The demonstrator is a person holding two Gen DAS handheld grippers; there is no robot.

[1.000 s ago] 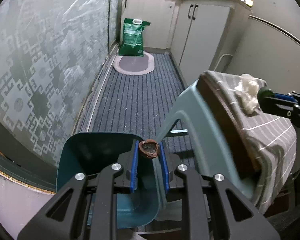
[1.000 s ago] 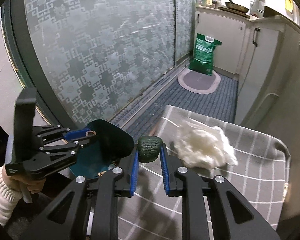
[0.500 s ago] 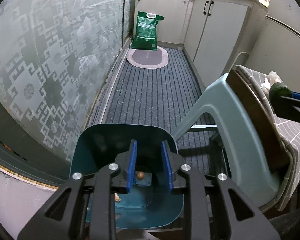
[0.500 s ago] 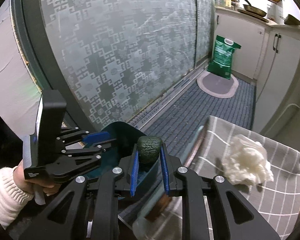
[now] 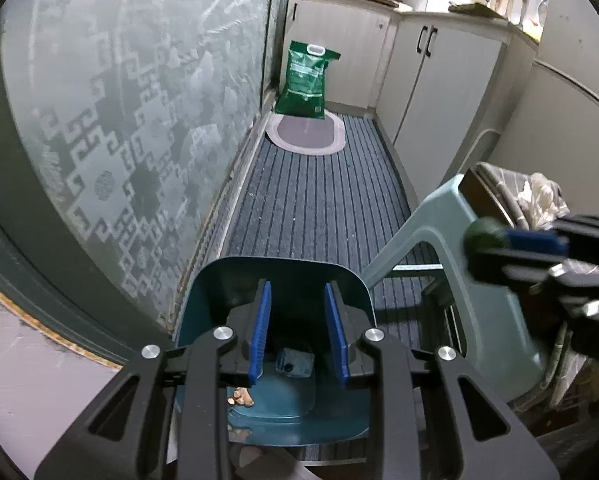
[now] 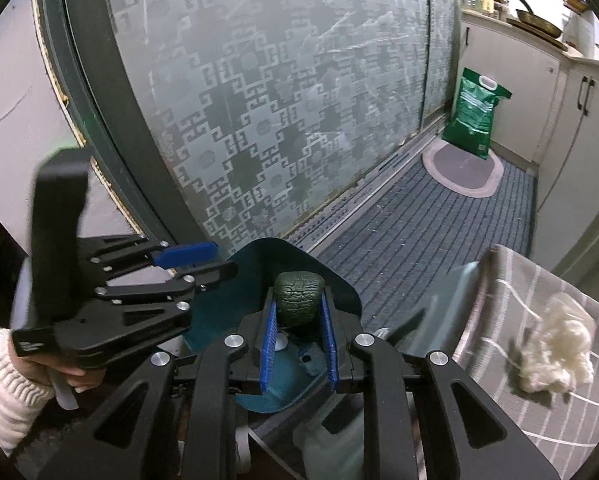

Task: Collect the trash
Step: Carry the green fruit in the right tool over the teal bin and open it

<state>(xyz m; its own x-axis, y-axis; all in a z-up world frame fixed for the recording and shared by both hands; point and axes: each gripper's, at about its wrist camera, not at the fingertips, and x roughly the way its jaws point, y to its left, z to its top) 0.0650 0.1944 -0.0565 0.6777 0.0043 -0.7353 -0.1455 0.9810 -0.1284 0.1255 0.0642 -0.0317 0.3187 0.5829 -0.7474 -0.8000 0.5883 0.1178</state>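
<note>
The left gripper [image 5: 297, 332] hangs over the teal bin [image 5: 203, 304] with its blue pads spread and nothing between them. A second ago it pinched a brown shell above the bin's rim; its jaws have just been opening, and now only small brown bits [image 5: 241, 396] lie on the bin's floor below its left pad. Whether the shell is among them is hard to tell, since the gripper's body covers much of the bin.

The right gripper [image 6: 299, 320] pinches a dark green, wrinkled lump [image 6: 299, 298] between its pads, as it did a second ago. Then the lump was over the striped cloth [image 6: 515, 280] beside the bin; now it sits over the bin's mouth, with the bin's floor showing under it. In the left wrist view this gripper and its lump [image 5: 484, 235] are blurred, and the frame edge cuts the gripper off.

A white wad [image 6: 555, 348] lies on the cloth, on the side away from the bin; it is smeared in both views. A hand [image 6: 59, 364] in a white knit sleeve [image 6: 7, 388] grips the left gripper's handle beside the bin, its fingers partly hidden behind the handle. The stool [image 5: 475, 280] under the cloth stands just beside the bin.
</note>
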